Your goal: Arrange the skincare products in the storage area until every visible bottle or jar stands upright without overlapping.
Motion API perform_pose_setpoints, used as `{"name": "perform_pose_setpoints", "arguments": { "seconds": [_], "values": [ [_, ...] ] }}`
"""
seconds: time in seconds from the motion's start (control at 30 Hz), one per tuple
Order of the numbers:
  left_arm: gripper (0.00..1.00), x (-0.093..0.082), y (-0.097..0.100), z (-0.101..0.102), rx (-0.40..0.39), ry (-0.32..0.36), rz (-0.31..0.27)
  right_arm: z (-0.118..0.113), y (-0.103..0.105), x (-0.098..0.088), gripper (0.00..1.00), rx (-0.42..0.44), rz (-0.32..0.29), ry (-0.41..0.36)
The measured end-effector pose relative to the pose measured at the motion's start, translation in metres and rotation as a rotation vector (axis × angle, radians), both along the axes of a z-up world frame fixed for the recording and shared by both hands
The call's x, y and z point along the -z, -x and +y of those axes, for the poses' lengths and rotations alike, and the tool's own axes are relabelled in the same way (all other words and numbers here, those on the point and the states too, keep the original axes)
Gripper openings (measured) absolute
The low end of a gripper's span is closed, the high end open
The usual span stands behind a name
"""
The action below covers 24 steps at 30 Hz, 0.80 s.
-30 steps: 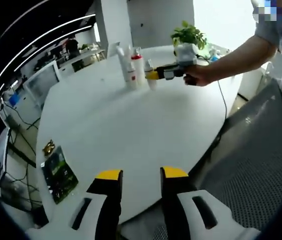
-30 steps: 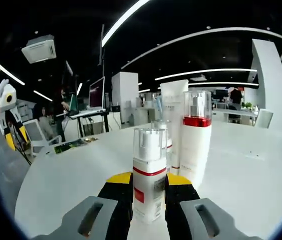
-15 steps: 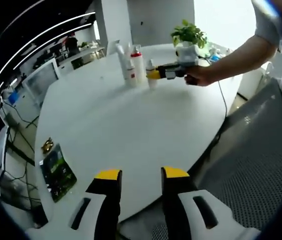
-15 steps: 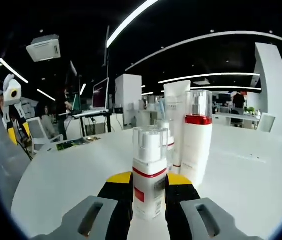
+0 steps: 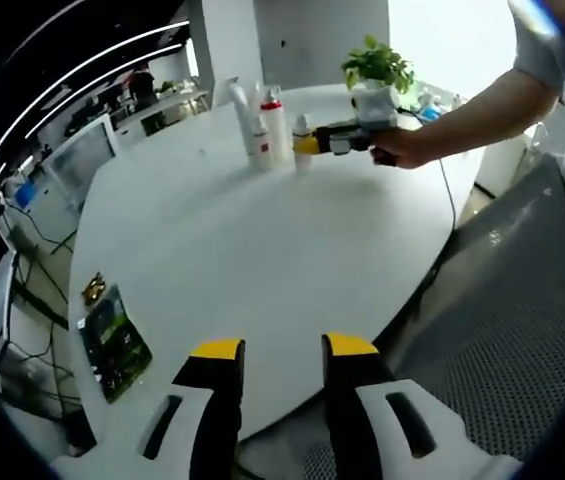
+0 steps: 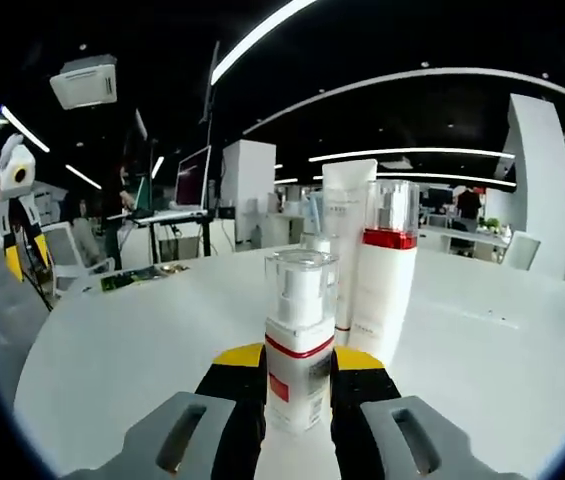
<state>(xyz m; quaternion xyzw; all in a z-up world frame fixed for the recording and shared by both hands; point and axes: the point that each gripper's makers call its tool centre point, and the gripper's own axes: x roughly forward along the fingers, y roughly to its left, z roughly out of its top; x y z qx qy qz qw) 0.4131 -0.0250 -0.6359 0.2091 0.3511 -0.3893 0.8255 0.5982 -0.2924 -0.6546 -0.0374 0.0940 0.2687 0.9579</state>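
Left gripper view: the left gripper [image 5: 279, 350] hangs over the near edge of a round white table [image 5: 252, 250], jaws apart and grasping nothing. Across the table, the right gripper [image 5: 314, 146] reaches a cluster of upright skincare containers beside a potted plant [image 5: 377, 80].

Right gripper view: the right gripper [image 6: 297, 362] clasps a small pump bottle [image 6: 298, 355], which stands upright between its jaws on the tabletop. Just behind stand a tall red-banded bottle [image 6: 384, 270] and a white tube [image 6: 342, 245]. Three containers can be counted clearly; a fourth may hide behind. The bottle should probably be set down level, clear of its neighbours, before the jaws let go.
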Motion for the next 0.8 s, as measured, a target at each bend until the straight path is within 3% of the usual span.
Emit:
{"name": "perform_pose_setpoints", "arguments": {
  "seconds": [0.3,0.6,0.7,0.8],
  "values": [
    [0.27,0.001,0.0,0.001,0.0,-0.009,0.001,-0.01,-0.019,0.004,0.2,0.043,0.016,0.019],
    [0.27,0.001,0.001,0.001,0.0,-0.006,0.008,-0.012,-0.024,0.004,0.21,0.056,0.045,0.062],
    [0.27,0.001,0.001,0.001,0.001,-0.007,0.009,-0.014,-0.025,0.001,0.21,0.06,0.055,0.044],
    [0.27,0.001,0.001,0.001,0.002,-0.006,0.009,-0.014,-0.027,-0.006,0.3,0.069,0.052,-0.013]
  ]
}}
